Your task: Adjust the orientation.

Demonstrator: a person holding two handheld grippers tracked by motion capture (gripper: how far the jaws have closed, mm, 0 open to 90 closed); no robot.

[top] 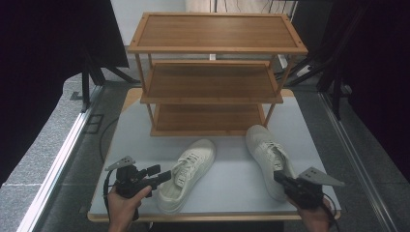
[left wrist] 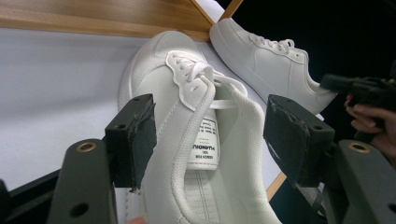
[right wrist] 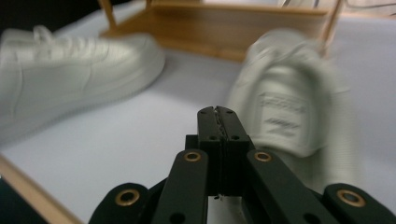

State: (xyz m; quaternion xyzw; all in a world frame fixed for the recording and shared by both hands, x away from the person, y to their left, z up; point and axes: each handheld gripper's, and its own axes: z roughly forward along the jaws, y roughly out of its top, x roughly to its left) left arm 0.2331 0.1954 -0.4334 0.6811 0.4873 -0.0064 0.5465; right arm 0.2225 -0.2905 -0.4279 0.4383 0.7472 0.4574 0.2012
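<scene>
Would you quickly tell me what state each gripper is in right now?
Left gripper: open, jaws straddling the left white sneaker, not clamped.
Right gripper: shut, holding nothing.

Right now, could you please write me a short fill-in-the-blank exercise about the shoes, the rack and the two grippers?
1. The wooden shoe rack has ____ shelves.
2. The left gripper has its jaws ____ on either side of the left sneaker.
3. The right gripper has its jaws ____, holding nothing.
4. Both sneakers, including the right sneaker, are ____ in colour.

Missing words: three; open; shut; white
</scene>
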